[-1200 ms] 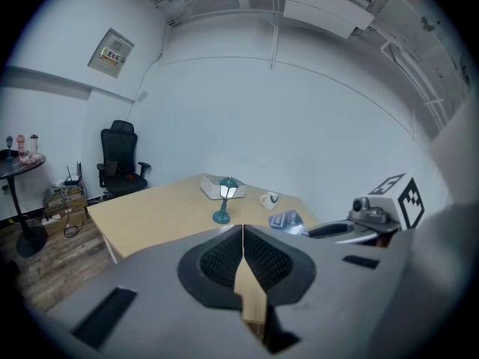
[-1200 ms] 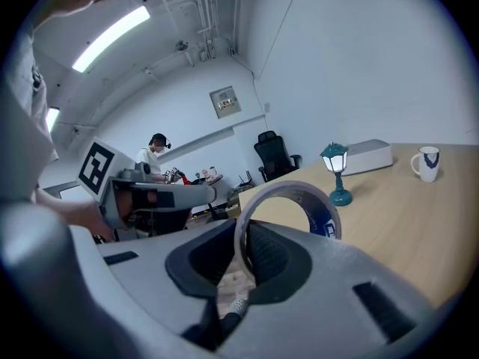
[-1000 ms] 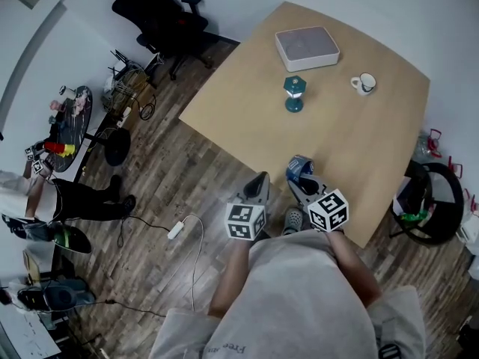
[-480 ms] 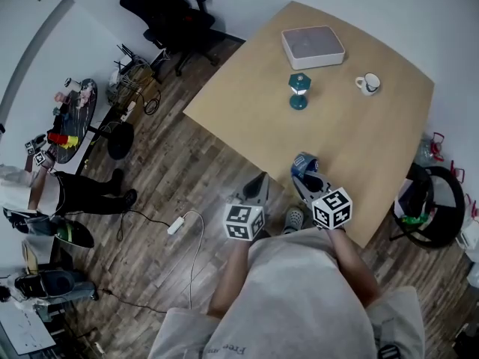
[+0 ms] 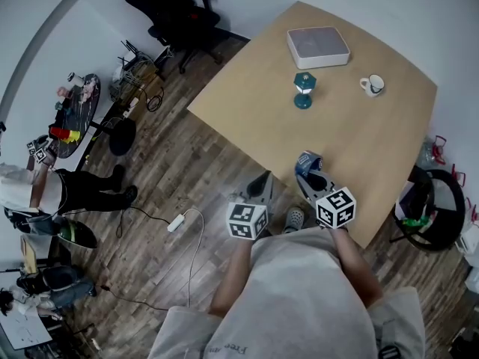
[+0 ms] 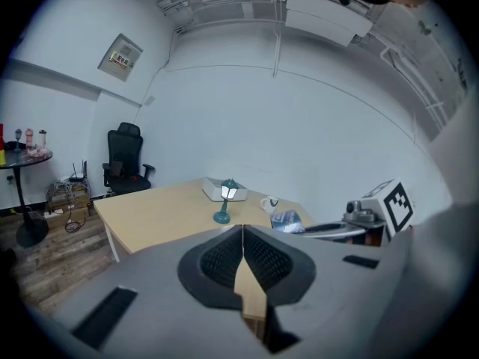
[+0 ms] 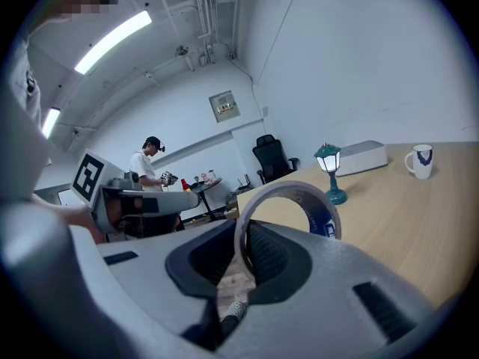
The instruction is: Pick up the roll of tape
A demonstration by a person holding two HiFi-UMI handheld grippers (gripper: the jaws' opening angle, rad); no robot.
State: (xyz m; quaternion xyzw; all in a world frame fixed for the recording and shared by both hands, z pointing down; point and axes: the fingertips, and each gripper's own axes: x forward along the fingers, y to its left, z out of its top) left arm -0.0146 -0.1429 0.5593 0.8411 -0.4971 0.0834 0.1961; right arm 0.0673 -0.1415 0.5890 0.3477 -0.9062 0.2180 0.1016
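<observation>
The roll of tape (image 5: 304, 160), a white ring with blue print, is held off the table over its near edge, with my right gripper (image 5: 309, 173) shut on its rim. In the right gripper view the tape (image 7: 323, 217) stands upright, its wall pinched between the pads of the right gripper (image 7: 242, 239). My left gripper (image 5: 262, 180) hangs beside it over the wooden floor, shut with nothing in it. In the left gripper view the left gripper (image 6: 242, 235) shows its pads pressed together, and the tape (image 6: 286, 219) appears to the right.
On the light wooden table (image 5: 361, 149) stand a small teal lamp (image 5: 304, 90), a white mug (image 5: 372, 85) and a flat white box (image 5: 319, 46). A black office chair (image 5: 176, 13) stands at the far corner, another chair (image 5: 432, 206) at right. A person (image 5: 45, 193) stands at left.
The tape stays pinched in my right gripper and both grippers hold about the same place. Only the head view has drifted slightly.
</observation>
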